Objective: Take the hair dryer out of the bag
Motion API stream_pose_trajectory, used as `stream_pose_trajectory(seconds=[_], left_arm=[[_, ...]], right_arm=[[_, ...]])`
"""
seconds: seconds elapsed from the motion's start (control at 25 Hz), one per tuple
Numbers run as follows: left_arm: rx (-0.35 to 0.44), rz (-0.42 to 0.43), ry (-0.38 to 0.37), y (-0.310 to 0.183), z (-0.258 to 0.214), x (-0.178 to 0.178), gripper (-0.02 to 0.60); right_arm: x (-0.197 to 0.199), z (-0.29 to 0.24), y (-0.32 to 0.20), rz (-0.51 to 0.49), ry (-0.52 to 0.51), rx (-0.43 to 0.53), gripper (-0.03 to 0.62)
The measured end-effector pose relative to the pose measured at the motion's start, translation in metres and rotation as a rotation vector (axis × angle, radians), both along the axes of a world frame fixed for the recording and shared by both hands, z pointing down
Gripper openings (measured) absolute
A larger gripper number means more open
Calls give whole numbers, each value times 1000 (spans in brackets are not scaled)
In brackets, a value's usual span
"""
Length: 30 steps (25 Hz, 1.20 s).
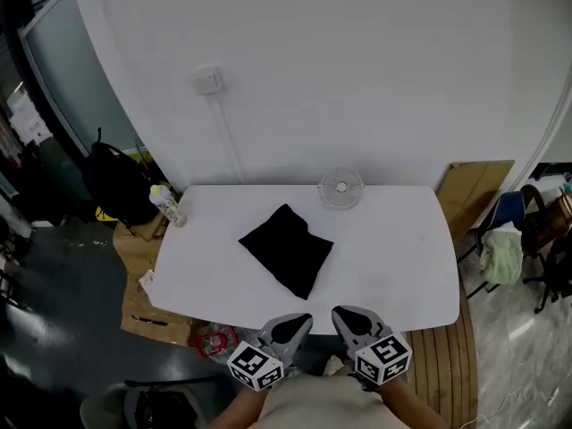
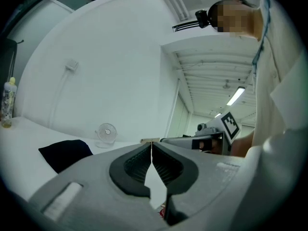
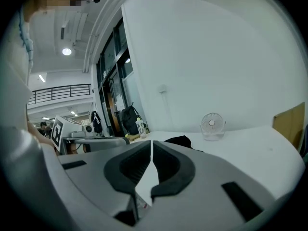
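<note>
Two claws sit side by side at the near edge of the white table (image 1: 393, 257), close to the person's body, both aimed across it toward the wall. The left claw (image 1: 288, 327) is clenched, its dark pads meeting at the tips with nothing between them. The right claw (image 1: 356, 320) is clenched too, with only a thin slit left between its pads and nothing in it.

Just ahead of both claws, the black bag (image 1: 286, 250) lies flat on the table, apart from either one. It is turned like a diamond. Its long axis slants from ahead and left of the left claw back toward the gap between the two claws, and its near corner points at that gap, a little closer to the left claw. The hair dryer itself does not show, and no opening can be made out on the bag.

Beyond the bag, ahead of the right claw, a small white fan (image 1: 340, 188) stands at the table's far edge. Well ahead and left of the left claw, a bottle (image 1: 166, 206) stands at the far left corner.
</note>
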<state>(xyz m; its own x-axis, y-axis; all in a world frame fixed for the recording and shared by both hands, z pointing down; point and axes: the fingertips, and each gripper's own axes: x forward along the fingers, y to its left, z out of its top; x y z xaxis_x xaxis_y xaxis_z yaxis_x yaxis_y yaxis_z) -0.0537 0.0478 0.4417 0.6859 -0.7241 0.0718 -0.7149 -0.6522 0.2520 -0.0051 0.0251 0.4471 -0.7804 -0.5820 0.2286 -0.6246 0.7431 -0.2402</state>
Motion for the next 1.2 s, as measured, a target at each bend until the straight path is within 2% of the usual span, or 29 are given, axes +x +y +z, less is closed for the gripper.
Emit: stream_pose_trajectory(seconds=[0.2,0.52,0.68,1.0,1.2], left_arm=[[-16,-23,-26,-26,9,11,12],[-62,-9,-54,-49,29,19,12],[-75,1,-119,-69,41,22,12],[-91,8,-181,-102,52,21,12],[-161,-49,-297,-116,78,9,12]], right_arm=[[13,9,-26,-25,-17,-27,18],[17,25,-53,-20,-20,-70,18],[21,32,-66,-5,-16,-93,18],[18,50,-92,24,-15,-120,18],[19,58,-101,32,-8,-123,18]])
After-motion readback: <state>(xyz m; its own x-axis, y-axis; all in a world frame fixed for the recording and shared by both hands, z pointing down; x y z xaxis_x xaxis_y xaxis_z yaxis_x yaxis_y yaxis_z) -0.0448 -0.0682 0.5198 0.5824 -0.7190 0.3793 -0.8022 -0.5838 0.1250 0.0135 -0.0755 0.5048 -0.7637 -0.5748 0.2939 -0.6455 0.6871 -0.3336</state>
